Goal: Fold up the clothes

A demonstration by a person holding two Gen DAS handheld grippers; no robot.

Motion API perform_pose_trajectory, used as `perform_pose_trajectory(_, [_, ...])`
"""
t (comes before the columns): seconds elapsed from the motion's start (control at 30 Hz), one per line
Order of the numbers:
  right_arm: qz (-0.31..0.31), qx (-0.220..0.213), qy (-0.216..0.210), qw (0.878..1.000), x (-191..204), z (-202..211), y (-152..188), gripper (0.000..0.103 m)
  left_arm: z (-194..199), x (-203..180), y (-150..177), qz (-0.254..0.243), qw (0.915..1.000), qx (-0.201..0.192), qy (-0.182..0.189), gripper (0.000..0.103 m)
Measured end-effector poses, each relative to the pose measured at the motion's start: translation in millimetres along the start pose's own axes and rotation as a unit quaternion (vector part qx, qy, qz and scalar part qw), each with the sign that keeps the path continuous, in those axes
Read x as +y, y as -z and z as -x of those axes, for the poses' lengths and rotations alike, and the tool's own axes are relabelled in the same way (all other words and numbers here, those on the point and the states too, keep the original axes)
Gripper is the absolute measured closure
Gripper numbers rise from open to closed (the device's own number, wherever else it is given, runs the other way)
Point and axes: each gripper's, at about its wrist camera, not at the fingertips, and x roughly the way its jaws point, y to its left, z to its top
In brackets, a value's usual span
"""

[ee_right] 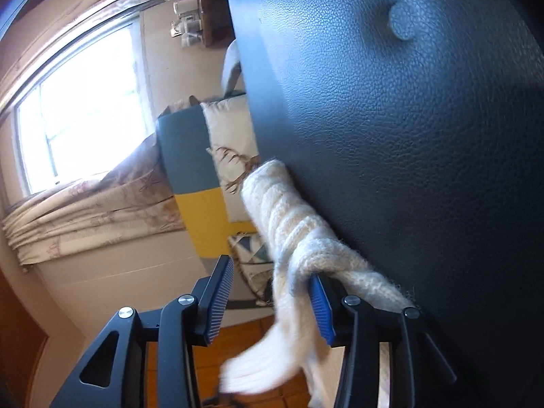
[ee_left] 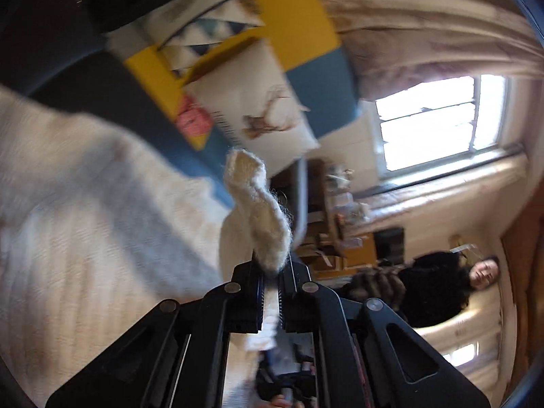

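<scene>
A cream knit garment spreads blurred across the left of the left wrist view (ee_left: 85, 204). A fuzzy end of it (ee_left: 258, 204) sticks up out of my left gripper (ee_left: 270, 272), which is shut on the knit. In the right wrist view a ribbed cream part of the garment (ee_right: 282, 210) lies against a dark leather surface (ee_right: 408, 136). It drapes over the right finger (ee_right: 321, 302) of my right gripper (ee_right: 270, 292) and hangs down through the gap. The blue pads stand well apart and do not press on the cloth.
A teal and yellow sofa (ee_left: 306, 27) with a deer-print cushion (ee_left: 261, 102) is behind. A bright window (ee_left: 438, 119) with curtains, a cluttered shelf (ee_left: 333, 217) and a seated person in dark clothes (ee_left: 438, 285) are on the right. Orange floor tiles (ee_right: 244, 340) show below.
</scene>
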Motion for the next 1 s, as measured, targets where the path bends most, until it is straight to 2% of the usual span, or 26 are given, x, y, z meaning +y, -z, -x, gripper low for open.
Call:
perform_pose_trajectory(0.2, [-0.029, -0.002, 0.002, 1.000, -4, -2, 5, 0.058, 3, -85, -17, -0.078, 0.9945, -0.009, 0.070, 0.098])
perform_pose_trajectory(0.37, [-0.012, 0.005, 0.004, 1.000, 1, -4, 6, 0.058, -2, -129, -21, -0.126, 0.9885, -0.014, 0.082, 0.098])
perform_pose_trajectory(0.5, [0.018, 0.004, -0.022, 1.000, 14, -3, 7, 0.058, 13, -134, -20, -0.171, 0.9812, -0.040, 0.081, 0.098])
perform_pose_trajectory(0.6, [0.009, 0.014, -0.009, 1.000, 7, -2, 11, 0.056, 17, -103, -22, -0.173, 0.9828, -0.048, 0.041, 0.098])
perform_pose_trajectory(0.77, [-0.008, 0.007, -0.003, 1.000, -9, 3, 8, 0.056, 11, 3, -20, -0.110, 0.9910, -0.030, -0.070, 0.098])
perform_pose_trajectory(0.9, [0.066, 0.006, 0.026, 0.997, 15, 2, 10, 0.054, 17, 86, -8, -0.049, 0.9901, -0.014, -0.131, 0.098])
perform_pose_trajectory(0.97, [0.112, 0.016, 0.039, 0.993, 27, -1, 13, 0.063, 21, 110, -3, -0.041, 0.9864, -0.011, -0.159, 0.098])
perform_pose_trajectory(1.0, [0.145, 0.022, 0.054, 0.988, 35, -4, 17, 0.064, 21, 122, 0, -0.037, 0.9840, -0.004, -0.174, 0.098])
